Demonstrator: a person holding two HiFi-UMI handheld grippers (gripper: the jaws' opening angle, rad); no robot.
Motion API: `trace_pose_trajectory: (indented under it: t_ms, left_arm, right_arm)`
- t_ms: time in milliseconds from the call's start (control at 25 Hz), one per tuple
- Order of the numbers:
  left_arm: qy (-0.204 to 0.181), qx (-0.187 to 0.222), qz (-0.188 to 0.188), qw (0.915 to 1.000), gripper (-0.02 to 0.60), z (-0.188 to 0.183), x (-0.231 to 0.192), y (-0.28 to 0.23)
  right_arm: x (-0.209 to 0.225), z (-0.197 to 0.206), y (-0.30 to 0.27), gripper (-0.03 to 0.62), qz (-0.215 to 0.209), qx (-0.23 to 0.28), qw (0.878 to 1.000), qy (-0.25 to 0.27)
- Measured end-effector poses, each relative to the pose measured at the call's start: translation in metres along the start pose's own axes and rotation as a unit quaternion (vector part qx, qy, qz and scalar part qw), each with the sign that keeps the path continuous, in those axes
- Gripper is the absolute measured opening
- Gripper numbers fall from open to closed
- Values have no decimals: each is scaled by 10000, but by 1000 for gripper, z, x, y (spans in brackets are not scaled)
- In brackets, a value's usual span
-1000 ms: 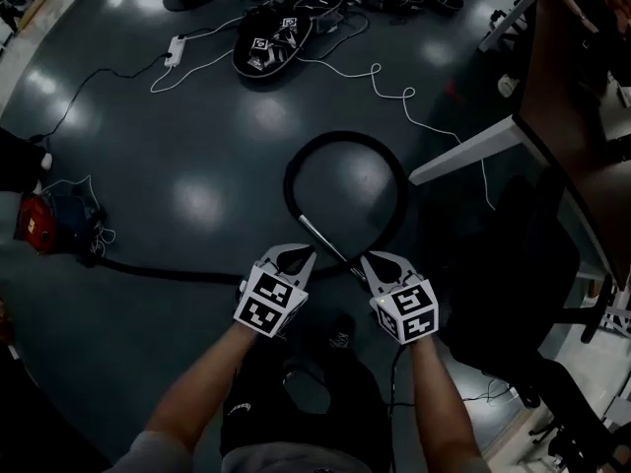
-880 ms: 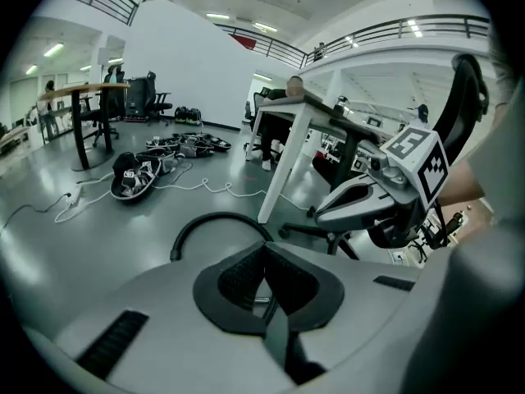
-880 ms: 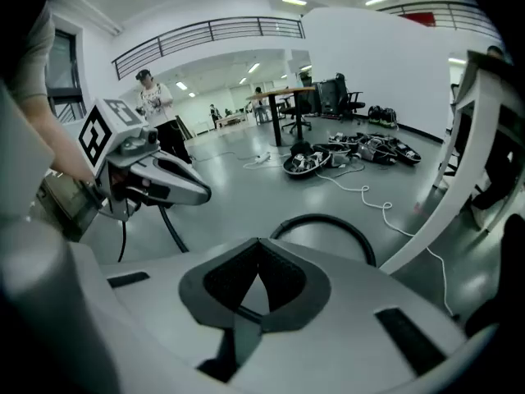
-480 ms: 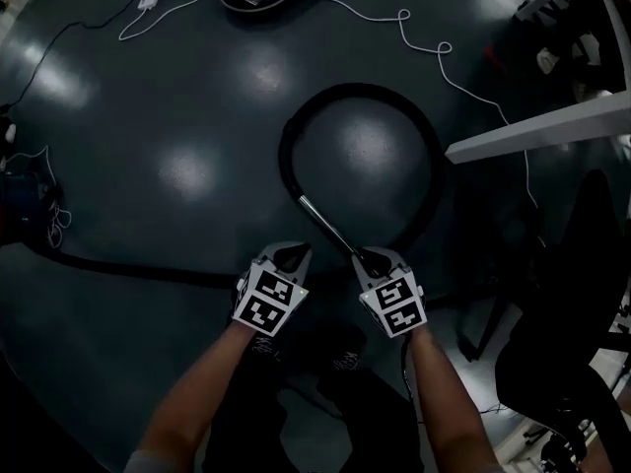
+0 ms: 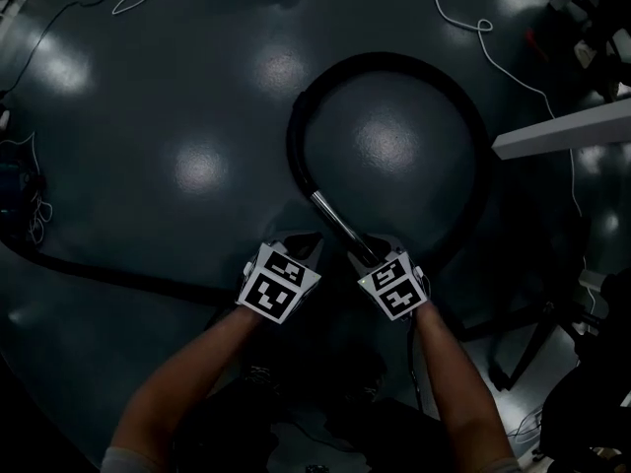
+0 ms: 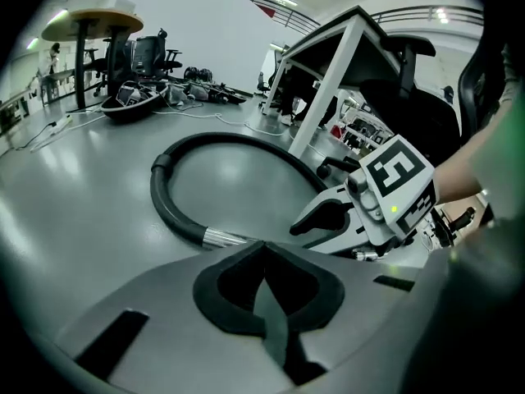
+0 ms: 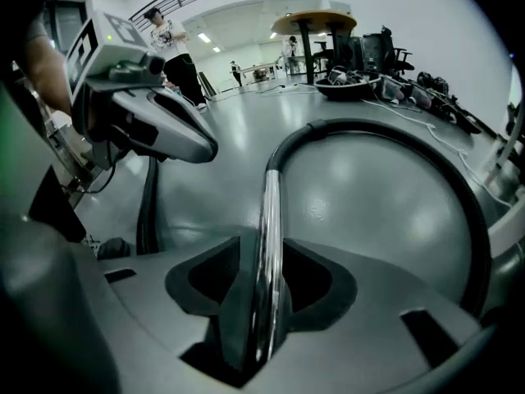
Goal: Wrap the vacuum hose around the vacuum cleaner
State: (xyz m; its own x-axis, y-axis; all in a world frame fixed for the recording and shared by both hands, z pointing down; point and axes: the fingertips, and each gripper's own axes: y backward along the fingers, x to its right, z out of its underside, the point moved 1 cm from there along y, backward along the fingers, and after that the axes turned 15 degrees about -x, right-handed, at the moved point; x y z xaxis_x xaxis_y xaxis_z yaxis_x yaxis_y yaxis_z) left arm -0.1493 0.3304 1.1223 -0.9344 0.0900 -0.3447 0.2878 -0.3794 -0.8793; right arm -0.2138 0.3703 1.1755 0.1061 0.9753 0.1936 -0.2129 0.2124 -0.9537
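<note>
We hold both tools low over the dark grey floor (image 5: 197,87), side by side and just apart. The left tool (image 5: 296,240) has its jaws pressed together with nothing between them; it hangs just left of the chrome tube (image 5: 333,223) without touching it. The right tool (image 5: 371,256) is opening: its jaws are parting, and the chrome tube runs straight up the gap between them, from the throat out past the tips.

From that tube the black vacuum hose (image 5: 475,116) starts at a cuff, curves away from us, bends round in one wide loop on the floor to our right and comes back behind the right tool. A further stretch of it lies flat on the floor behind the left tool and runs off to the left, into a dim corner where we cannot make out the cleaner itself.

A thin white cable (image 5: 463,18) snakes across the floor beyond the loop, and a white bench edge (image 5: 562,136) pokes in from the right
</note>
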Motion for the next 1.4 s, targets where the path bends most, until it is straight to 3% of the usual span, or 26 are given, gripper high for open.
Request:
trace_pose_trajectory:
  t_ms: [240,400,480,760,960,1120,1400]
  left_arm:
    - [-336,-252,-310,9986,8,-4,-29,-38]
    - [-246,-197,-344,9989,8,-7,-39,-47]
    - [-215,-213,-331,9990,8,-5,-43,-53]
    - [482,-184,-207,9985,8,6,-68,-49]
    - [861,292,272,9955,29,-6,-66,-35]
    - [1008,731,544,9907,190,-27,-58,-17]
    - [1204,1221,532,9838,208,-55,-52,22]
  right_arm:
    - [15,-16,-46,156,-74,-93,9994,335]
    - [10,-14,-59,156,-97,-231,9988,416]
    - [9,-15,-62,161,-298,-272,9983,417]
    - [11,-22,-60,169,-690,56,9975,168]
    - [2,-47,-38,167,-815,656,9937,402]
    - [5,-65,-22,167,-681,953,9917,536]
    - [8,-86,15,167,-565,1387,9874,508]
